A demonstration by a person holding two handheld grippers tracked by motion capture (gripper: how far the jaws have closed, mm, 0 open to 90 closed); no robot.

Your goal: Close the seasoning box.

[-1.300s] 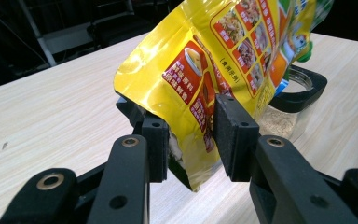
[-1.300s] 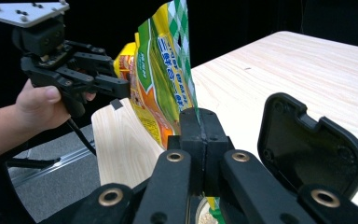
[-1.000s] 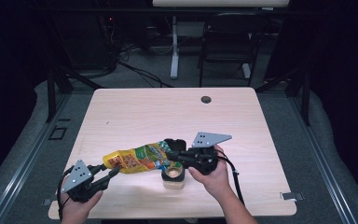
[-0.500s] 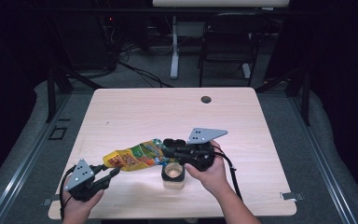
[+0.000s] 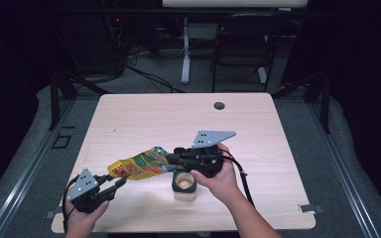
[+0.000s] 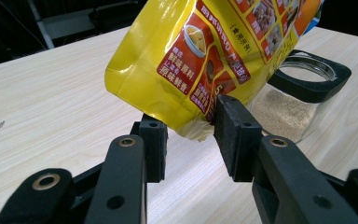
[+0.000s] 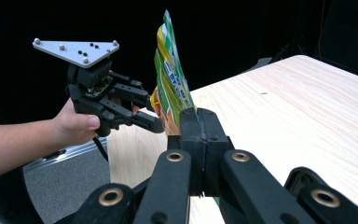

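Glossy crinkled pouch (image 5: 141,165) — round glass jar (image 5: 184,184)

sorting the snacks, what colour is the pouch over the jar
Mostly yellow pouch with red and orange printed panels, clearest in the left gripper view.

Illegible Chinese print on pouch (image 6: 200,60)

Yellow printed pouch (image 6: 200,56) — pale woodgrain table (image 5: 144,119)
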